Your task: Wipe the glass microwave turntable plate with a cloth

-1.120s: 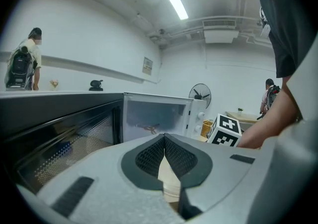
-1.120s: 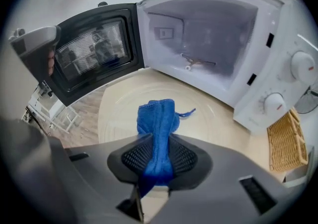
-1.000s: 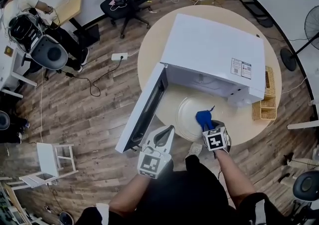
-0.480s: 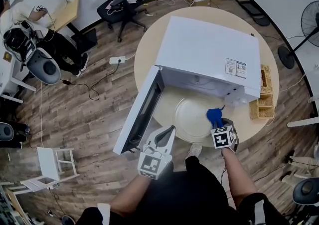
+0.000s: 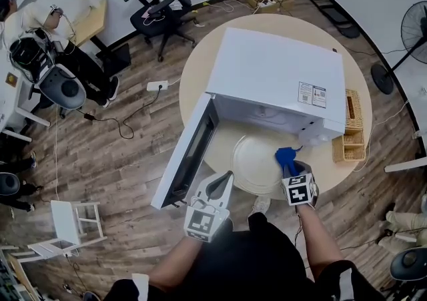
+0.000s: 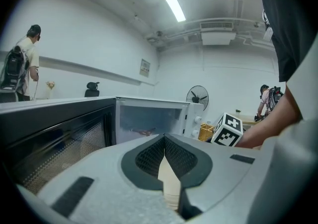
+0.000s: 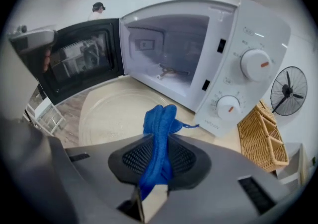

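The right tool (image 5: 291,169), closed on a crumpled blue cloth (image 5: 285,155), holds it at the right edge of the round clear glass plate (image 5: 257,159) at lower centre for wiping, while the closed left tool (image 5: 219,185) holds nothing.

1. The microwave (image 5: 277,73) stands on the round table (image 5: 200,59), its door (image 5: 190,153) swung out leftward.
2. The glass turntable plate (image 5: 253,159) lies on the table before the open cavity.
3. The wicker basket (image 5: 350,136) sits right of the microwave.
4. The cloth (image 5: 285,155), pinched in the right gripper (image 5: 291,165), hangs over the plate's right edge.
5. The left gripper (image 5: 225,178) is left of the plate, beside the door's end.
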Available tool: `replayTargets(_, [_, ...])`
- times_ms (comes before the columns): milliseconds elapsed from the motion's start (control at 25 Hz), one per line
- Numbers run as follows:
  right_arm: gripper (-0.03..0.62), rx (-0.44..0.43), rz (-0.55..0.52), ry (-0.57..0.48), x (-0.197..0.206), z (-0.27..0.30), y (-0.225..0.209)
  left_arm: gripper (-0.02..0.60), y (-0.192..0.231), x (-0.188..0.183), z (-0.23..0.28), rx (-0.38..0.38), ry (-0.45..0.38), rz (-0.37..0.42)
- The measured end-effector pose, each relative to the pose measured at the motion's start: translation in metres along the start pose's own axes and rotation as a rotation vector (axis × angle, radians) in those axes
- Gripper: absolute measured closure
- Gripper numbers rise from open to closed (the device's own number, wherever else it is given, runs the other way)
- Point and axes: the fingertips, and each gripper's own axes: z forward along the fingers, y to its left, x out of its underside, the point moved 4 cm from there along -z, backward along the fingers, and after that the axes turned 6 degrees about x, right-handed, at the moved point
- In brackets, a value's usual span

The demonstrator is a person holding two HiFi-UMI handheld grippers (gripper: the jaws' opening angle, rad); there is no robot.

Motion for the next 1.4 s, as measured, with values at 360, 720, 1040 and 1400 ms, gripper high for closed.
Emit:
replayTargets(360, [0.516,-0.073,0.1,-0.379,-0.092,-0.092,0.005,0.575,0.009,-0.009,-0.003,-0.026,-0.02,0.012])
replayTargets(720, [0.517,-0.058,0.123,-0.727,-0.166,-0.175,-0.003,0.575,0.021,-0.037,-0.007,-0.05,-0.073,0.046])
replayTargets(1040, [0.527,-0.042,0.085,-0.921,-0.194,-0.226,-0.006,0.575,0.023,-0.061,-0.007,-0.056,-0.126,0.063])
replayTargets(1400, [0.534,-0.017,0.093,-0.926,-0.19,-0.233,-0.014,0.575,0.017,-0.082,-0.002,-0.041,-0.168,0.094])
